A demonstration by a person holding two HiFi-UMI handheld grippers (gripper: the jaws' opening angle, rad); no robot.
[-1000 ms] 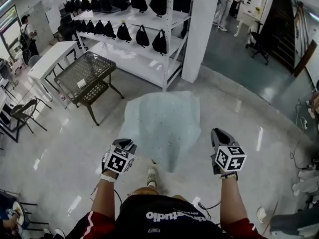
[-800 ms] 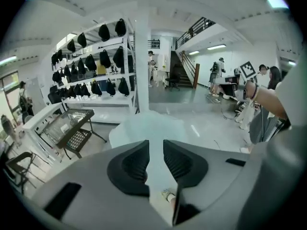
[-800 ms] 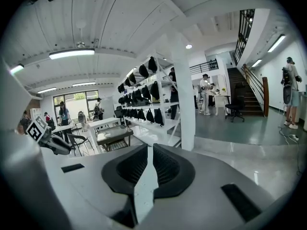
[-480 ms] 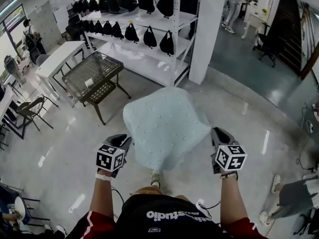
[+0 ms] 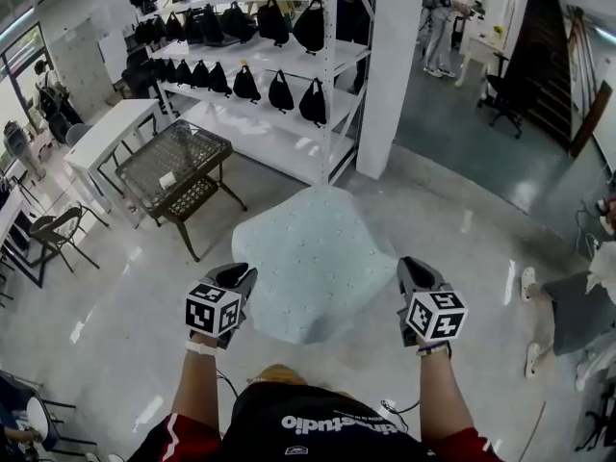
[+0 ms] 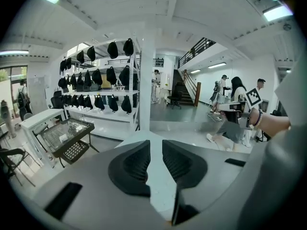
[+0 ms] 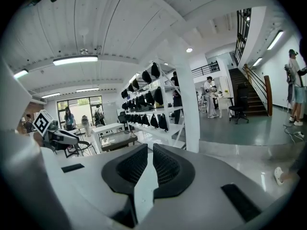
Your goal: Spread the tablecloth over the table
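The pale blue dotted tablecloth (image 5: 313, 258) billows out flat in the air in front of me, above the glossy floor. My left gripper (image 5: 241, 279) is shut on its near left corner and my right gripper (image 5: 409, 272) is shut on its near right corner. A strip of the tablecloth (image 6: 154, 166) runs between the closed left jaws in the left gripper view. The tablecloth (image 7: 145, 190) is pinched the same way in the right gripper view. A dark wire-mesh table (image 5: 178, 157) stands off to the left, apart from the cloth.
A white shelf rack (image 5: 279, 75) with black bags and a white pillar (image 5: 385, 65) stand beyond the cloth. A white table (image 5: 108, 128) and a folding chair (image 5: 53, 231) are at far left. A person (image 5: 577, 306) walks at the right edge.
The cloth has swung up and forward, spreading from a hanging drape into a flatter sheet. Both grippers rose a little and kept their hold. A person has walked in at the right.
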